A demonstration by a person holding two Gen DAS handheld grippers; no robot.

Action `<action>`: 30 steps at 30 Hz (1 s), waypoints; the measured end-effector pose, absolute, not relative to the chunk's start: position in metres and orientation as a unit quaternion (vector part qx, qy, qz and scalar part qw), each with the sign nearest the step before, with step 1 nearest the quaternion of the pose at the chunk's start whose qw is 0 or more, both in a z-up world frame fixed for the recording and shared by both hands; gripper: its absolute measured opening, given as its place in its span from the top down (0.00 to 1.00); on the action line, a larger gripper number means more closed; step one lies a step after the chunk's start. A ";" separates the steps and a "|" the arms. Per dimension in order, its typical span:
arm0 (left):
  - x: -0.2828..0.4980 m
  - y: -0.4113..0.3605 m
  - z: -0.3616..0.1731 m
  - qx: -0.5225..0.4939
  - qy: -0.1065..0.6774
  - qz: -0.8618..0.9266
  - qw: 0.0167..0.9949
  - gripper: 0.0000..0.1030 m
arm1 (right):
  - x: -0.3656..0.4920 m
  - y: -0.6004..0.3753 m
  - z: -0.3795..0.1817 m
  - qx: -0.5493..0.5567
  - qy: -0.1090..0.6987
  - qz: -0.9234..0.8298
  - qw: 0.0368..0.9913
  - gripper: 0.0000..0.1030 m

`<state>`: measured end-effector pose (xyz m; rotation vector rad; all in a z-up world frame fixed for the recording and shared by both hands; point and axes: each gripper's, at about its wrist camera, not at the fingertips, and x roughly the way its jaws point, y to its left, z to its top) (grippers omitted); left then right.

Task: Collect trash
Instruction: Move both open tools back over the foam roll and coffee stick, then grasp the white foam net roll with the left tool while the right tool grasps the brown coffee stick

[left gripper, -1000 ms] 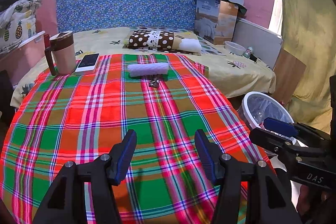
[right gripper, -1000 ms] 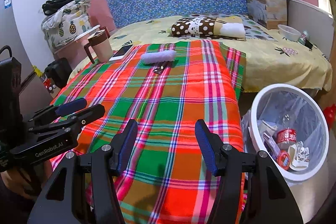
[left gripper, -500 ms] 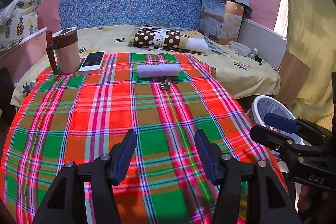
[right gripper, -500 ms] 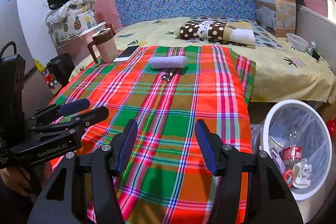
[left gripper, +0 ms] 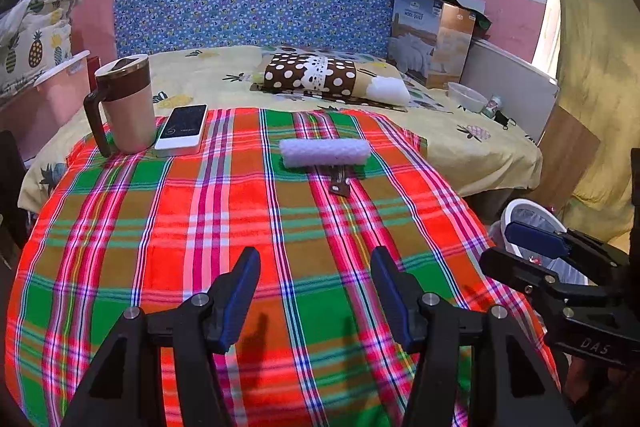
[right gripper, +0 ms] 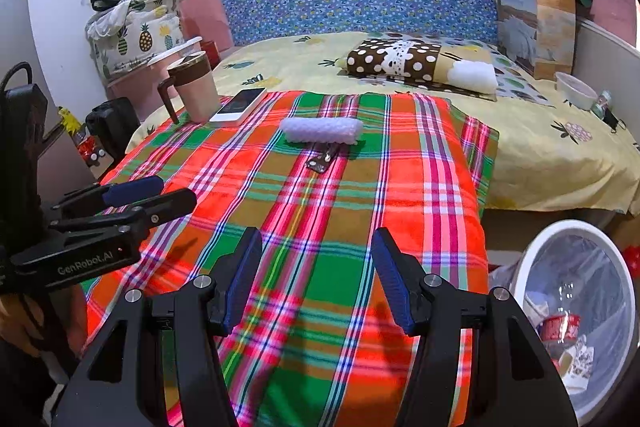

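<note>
Both tools, left (left gripper: 315,291) and right (right gripper: 316,267), are held apart, empty, above the plaid cloth (left gripper: 168,227); the white-rimmed trash bin (right gripper: 536,255) is seen near right.

Bed with yellow pineapple-print sheet (left gripper: 472,147) carried a red-green plaid cloth (left gripper: 224,227). On the cloth: pink lidded mug with brown handle (left gripper: 128,107), white phone (left gripper: 182,127) just beside it, rolled white towel (left gripper: 324,151) touching a small dark clip-like item (left gripper: 339,181). Polka-dot brown pillow (left gripper: 312,75) lay on the sheet.
</note>
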<state>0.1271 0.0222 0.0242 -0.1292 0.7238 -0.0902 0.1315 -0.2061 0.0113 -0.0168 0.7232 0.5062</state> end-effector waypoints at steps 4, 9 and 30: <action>0.141 0.030 0.024 -0.064 0.354 -0.042 0.932 0.45 | 0.145 -0.202 0.010 -0.010 0.353 0.246 0.903 0.43; 0.159 0.042 0.023 -0.062 0.359 -0.037 0.931 0.45 | 0.162 -0.195 0.005 -0.015 0.360 0.246 0.900 0.43; 0.187 0.106 0.015 -0.089 0.357 -0.015 0.930 0.45 | 0.238 -0.137 -0.029 -0.002 0.398 0.224 0.890 0.43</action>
